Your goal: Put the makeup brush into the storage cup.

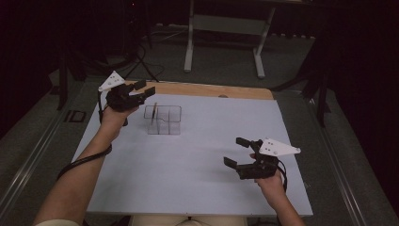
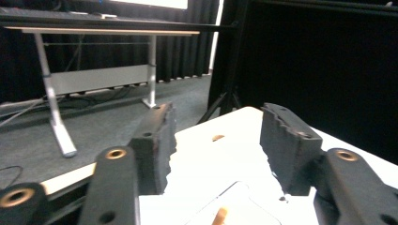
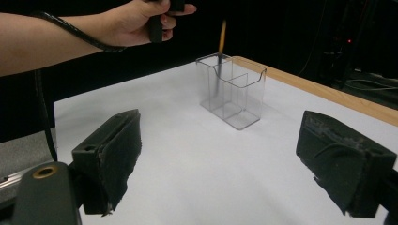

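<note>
A clear plastic holder with compartments point(image 1: 163, 120) stands on the white sheet, left of centre towards the back. A thin pencil-like stick point(image 1: 154, 113) stands upright in its left compartment, its top point(image 3: 221, 37) poking above the rim. My left gripper point(image 1: 145, 87) hovers just above and left of the holder, open, with nothing between its pads point(image 2: 291, 145); the stick's tip point(image 2: 219, 216) shows below the jaws. My right gripper point(image 1: 235, 151) is held low over the sheet's near right part, open and empty, pointing at the holder point(image 3: 232, 89).
The white sheet point(image 1: 197, 165) covers most of the table, and a wooden strip point(image 1: 211, 89) shows along the back edge. A desk frame with white legs point(image 1: 190, 42) stands on the grey floor beyond. Dark curtains surround the area.
</note>
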A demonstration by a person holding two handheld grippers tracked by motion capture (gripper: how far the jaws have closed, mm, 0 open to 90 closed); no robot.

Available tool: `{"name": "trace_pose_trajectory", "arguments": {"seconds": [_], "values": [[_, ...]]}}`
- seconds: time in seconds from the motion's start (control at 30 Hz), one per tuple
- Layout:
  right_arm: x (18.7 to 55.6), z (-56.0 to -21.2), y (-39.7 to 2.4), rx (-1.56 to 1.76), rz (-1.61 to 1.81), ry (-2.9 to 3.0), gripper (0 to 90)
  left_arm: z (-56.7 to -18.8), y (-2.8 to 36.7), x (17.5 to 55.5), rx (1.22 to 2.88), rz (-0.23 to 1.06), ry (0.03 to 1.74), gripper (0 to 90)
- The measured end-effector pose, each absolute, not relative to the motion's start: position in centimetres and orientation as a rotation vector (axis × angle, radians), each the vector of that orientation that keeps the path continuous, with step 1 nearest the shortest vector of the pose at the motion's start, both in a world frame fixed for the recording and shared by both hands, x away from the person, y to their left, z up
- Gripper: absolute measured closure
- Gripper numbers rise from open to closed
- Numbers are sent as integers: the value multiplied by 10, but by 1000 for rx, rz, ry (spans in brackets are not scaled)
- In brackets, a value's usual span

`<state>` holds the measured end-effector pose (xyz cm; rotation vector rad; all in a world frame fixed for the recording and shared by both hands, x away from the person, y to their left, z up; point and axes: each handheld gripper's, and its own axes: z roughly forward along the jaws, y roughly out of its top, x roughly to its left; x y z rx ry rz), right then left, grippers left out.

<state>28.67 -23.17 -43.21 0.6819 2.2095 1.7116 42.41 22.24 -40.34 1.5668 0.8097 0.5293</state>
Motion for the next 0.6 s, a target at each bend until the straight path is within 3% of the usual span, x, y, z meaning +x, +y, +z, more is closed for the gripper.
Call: {"name": "trace_pose_trajectory", "arguments": {"seconds": [0.6], "values": [[286, -431, -232, 682, 1714, 2204, 144, -390, 224, 402, 1544, 517, 767, 426]]}}
